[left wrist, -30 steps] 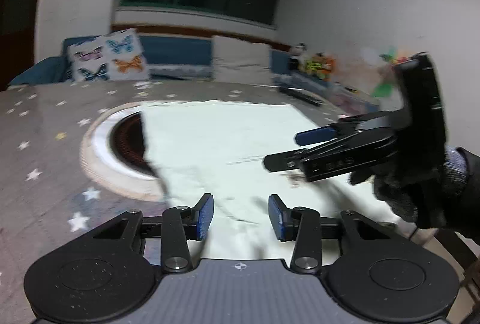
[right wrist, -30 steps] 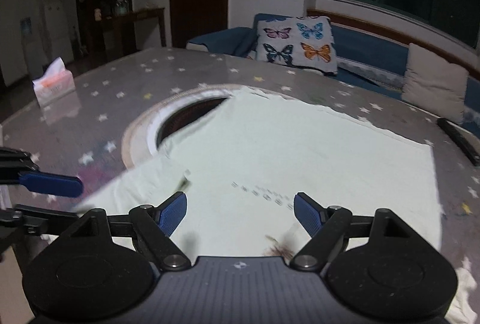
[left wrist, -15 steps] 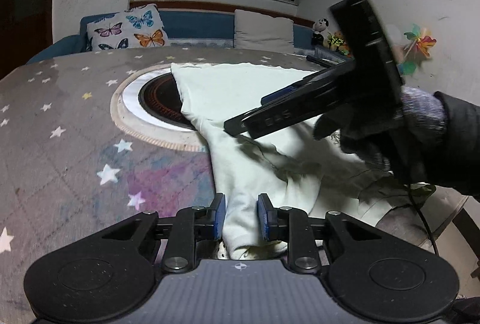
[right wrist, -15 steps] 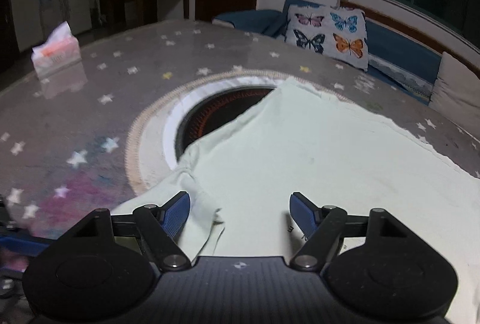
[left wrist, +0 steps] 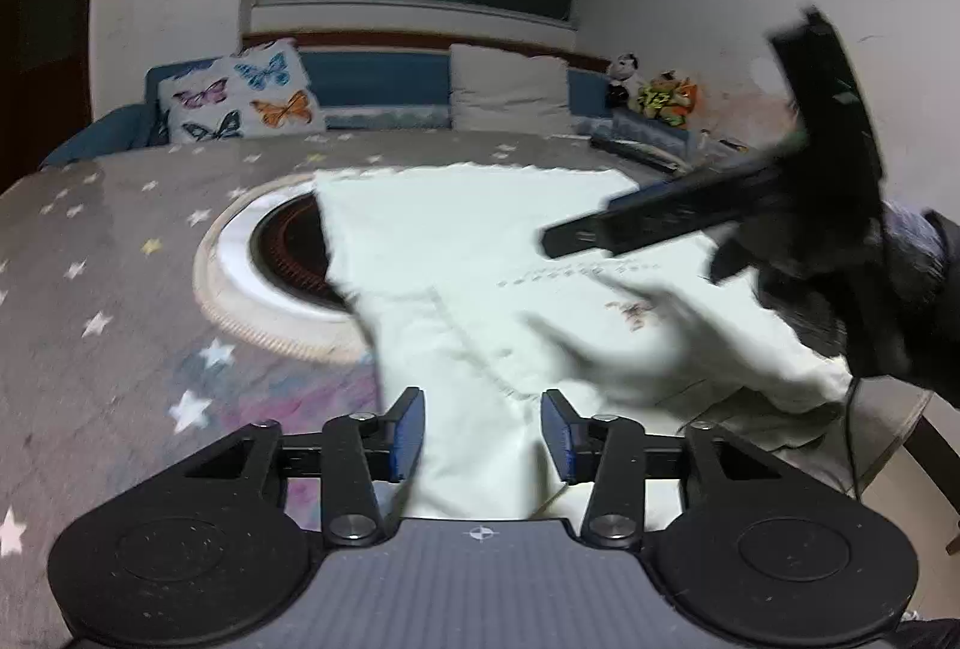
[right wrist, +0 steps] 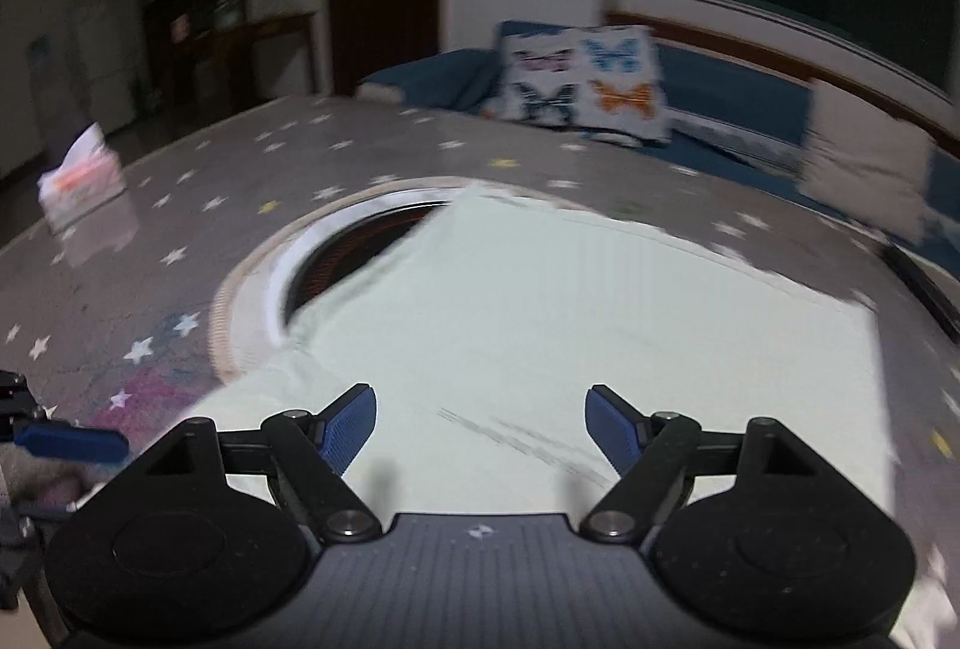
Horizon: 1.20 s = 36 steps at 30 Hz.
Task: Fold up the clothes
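A pale green garment (left wrist: 492,253) lies spread on the grey star-patterned table (left wrist: 108,241), with a small print near its front. Its near part is folded and rumpled. My left gripper (left wrist: 483,433) is open, its blue pads on either side of the garment's near fold, not pinching it. My right gripper (right wrist: 480,424) is open and empty, above the garment (right wrist: 570,301). In the left wrist view the right gripper (left wrist: 708,211) hovers at the right, above the cloth, blurred by motion.
A round inset burner with a white rim (left wrist: 270,259) sits in the table, partly covered by the garment's left edge. A tissue box (right wrist: 81,181) stands far left. A sofa with a butterfly cushion (left wrist: 240,93) is behind the table. A dark remote (left wrist: 636,150) lies at the far right.
My left gripper, shut on the garment's near edge half a second ago, has opened and let it go. My right gripper has lifted and swung to the right, staying open.
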Tool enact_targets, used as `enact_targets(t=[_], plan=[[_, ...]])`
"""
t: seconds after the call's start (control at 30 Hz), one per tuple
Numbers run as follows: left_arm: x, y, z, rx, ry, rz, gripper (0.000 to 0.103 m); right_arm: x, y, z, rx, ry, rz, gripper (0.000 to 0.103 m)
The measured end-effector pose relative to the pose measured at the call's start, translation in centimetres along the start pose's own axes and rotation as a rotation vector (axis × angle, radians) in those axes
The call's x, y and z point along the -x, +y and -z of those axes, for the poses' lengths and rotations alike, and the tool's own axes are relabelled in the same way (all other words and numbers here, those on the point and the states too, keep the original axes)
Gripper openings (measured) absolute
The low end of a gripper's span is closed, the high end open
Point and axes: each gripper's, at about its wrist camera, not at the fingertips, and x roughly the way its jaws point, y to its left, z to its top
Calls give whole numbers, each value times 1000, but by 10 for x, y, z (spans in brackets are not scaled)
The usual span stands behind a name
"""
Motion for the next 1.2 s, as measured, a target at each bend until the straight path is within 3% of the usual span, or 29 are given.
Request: enact_targets(t=[0.27, 0.4, 0.5, 0.67, 0.93, 1.03, 1.1, 1.2], plan=[[-17, -31, -16, -49, 8, 33, 67, 72, -89, 69, -235, -21, 224, 79], [-29, -50, -24, -79, 16, 53, 83, 99, -125, 111, -344, -8, 340, 79], [-37, -64, -30, -105, 10, 67, 93, 112, -146, 135, -421, 2, 384, 79], [-51, -87, -37, -144, 14, 92, 99, 129, -165, 162, -508, -18, 428, 78], [-78, -117, -46, -209, 42, 115, 103, 131, -173, 172, -541, -37, 408, 57], [-87, -126, -48, -228, 56, 121, 103, 130, -176, 172, -552, -51, 400, 44], [-93, -132, -49, -241, 65, 124, 103, 129, -178, 173, -561, -58, 396, 25], [-103, -142, -50, -262, 84, 132, 103, 130, -181, 175, -589, -72, 377, 12]])
